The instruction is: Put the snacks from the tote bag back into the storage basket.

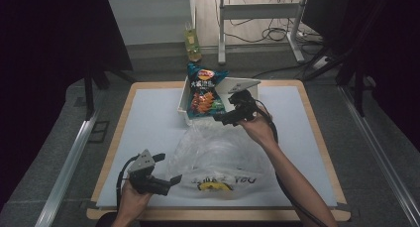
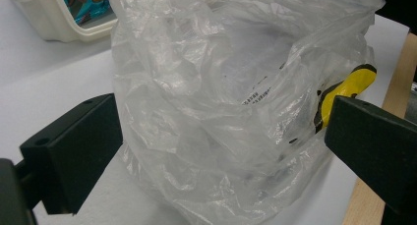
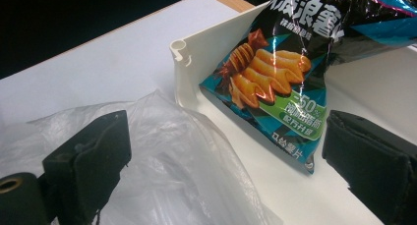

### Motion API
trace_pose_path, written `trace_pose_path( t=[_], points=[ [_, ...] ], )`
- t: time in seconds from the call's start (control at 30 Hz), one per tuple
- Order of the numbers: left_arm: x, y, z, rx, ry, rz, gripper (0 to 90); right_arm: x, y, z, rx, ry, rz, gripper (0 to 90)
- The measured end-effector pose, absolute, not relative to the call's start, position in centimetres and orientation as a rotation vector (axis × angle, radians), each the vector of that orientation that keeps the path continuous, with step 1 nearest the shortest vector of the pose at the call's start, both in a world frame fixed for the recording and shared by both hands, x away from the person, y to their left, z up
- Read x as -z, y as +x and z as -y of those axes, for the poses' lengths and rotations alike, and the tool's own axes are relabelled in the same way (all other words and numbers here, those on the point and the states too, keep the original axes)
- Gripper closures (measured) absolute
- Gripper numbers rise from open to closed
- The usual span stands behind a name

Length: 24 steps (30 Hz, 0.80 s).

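A clear plastic bag point(image 1: 218, 160) lies crumpled on the tabletop point(image 1: 148, 118), spread from the middle toward the near edge, with a yellow print facing the near edge. A white tray point(image 1: 184, 102) sits near the middle of the far edge, and a bag of chips point(image 1: 203, 90) stands tilted inside it, its long axis running roughly from near edge to far edge and its top leaning over the tray's far rim.

The left gripper point(image 1: 166, 170) rests close to the near left corner, just beside the plastic bag's left side. Its jaws are spread apart, with the bag's crumpled mouth lying between them in the left gripper view; no grasp is made.

The right gripper point(image 1: 223, 117) hovers just beside the tray's near right corner, above the plastic bag's far end. Its jaws are released and empty. In the right gripper view the bag of chips lies ahead, between the jaw lines.

Judgement: the right gripper is the nearer one to the bag of chips; the left is placed to hold the plastic bag open.
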<state>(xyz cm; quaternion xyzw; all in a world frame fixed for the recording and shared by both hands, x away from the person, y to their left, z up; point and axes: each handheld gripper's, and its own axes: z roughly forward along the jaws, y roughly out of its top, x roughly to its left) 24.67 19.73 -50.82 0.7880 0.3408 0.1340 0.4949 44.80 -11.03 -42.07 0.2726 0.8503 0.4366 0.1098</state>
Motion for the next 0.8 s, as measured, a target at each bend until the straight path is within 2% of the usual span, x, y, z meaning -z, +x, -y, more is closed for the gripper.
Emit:
trace_pose_path(
  t=[0.8],
  points=[
    [50.8,24.6,-19.6,-0.335,1.911,-0.811,0.9,42.7,42.2,12.0,-1.274,0.790,-2.533,4.6]
  ],
)
